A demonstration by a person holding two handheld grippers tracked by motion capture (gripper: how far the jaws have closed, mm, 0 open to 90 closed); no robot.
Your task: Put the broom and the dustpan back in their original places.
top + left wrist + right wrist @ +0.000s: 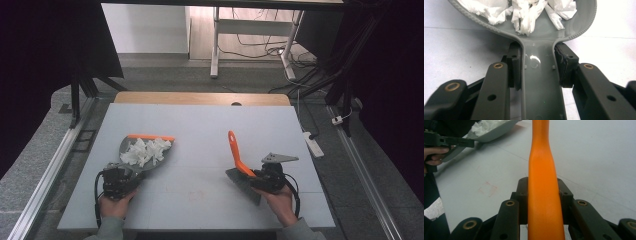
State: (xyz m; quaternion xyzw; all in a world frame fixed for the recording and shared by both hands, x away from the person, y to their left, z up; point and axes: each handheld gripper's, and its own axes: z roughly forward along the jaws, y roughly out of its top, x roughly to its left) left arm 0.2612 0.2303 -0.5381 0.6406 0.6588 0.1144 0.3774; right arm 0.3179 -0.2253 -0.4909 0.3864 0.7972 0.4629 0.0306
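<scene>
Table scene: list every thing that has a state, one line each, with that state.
left gripper: shut on the dustpan handle.
right gripper: shut on the brush handle.
dustpan: loaded with paper scraps, resting on the table.
paper scraps: crumpled, piled in the dustpan.
brush: orange handle pointing up and away.
</scene>
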